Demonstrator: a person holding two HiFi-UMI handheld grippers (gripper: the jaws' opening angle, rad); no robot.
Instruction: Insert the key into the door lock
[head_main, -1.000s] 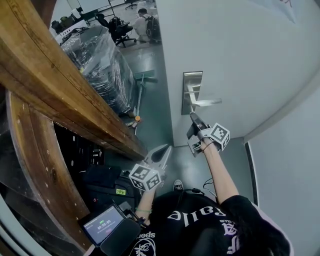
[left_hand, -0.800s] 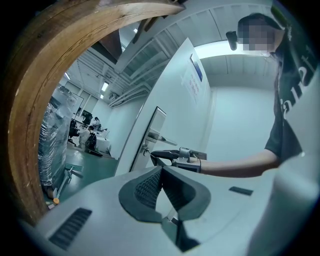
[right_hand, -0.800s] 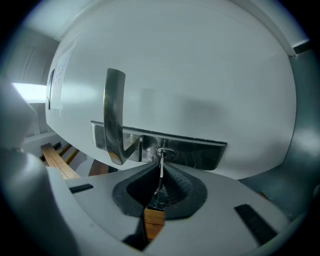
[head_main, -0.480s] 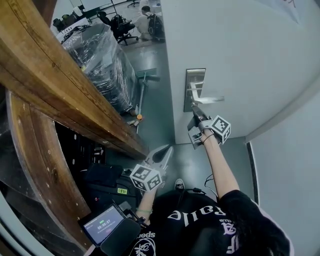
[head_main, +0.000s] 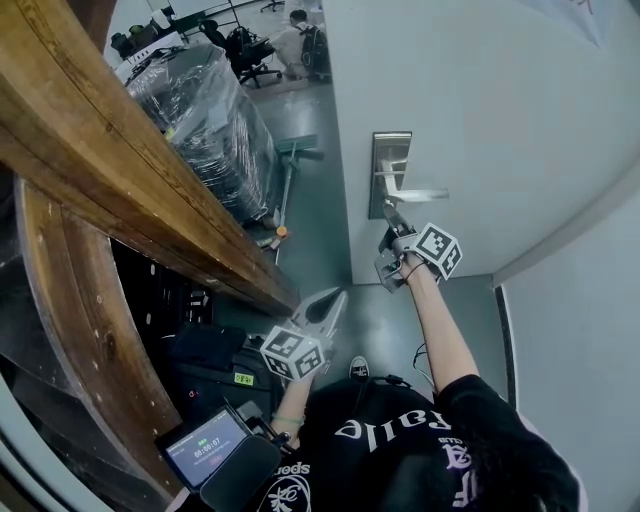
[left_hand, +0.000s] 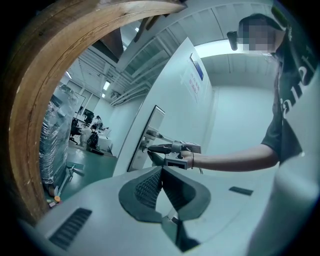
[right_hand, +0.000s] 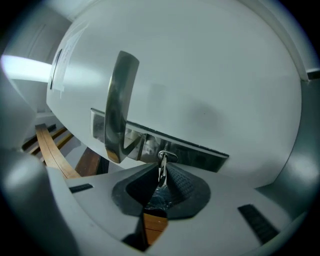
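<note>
A silver key (right_hand: 162, 173) is pinched in my right gripper (right_hand: 162, 170), which is shut on it. Its tip meets the round keyhole cylinder (right_hand: 168, 157) on the steel lock plate (right_hand: 197, 156), below the lever handle (right_hand: 118, 107). How far it is in I cannot tell. In the head view the right gripper (head_main: 390, 218) points up at the lock plate (head_main: 389, 160) on the white door (head_main: 480, 110), just under the handle (head_main: 418, 195). My left gripper (head_main: 326, 304) hangs low and back from the door, shut on nothing (left_hand: 161, 171).
A thick curved wooden beam (head_main: 130, 170) fills the left. Beyond it stand a plastic-wrapped pallet (head_main: 205, 125) and a long-handled floor tool (head_main: 287, 180). People sit at desks far back (head_main: 300, 35). A small screen device (head_main: 205, 447) sits by my waist.
My right gripper has risen with the key from below the handle to the lock plate, bringing the tip to the keyhole. The left gripper has stayed put.
</note>
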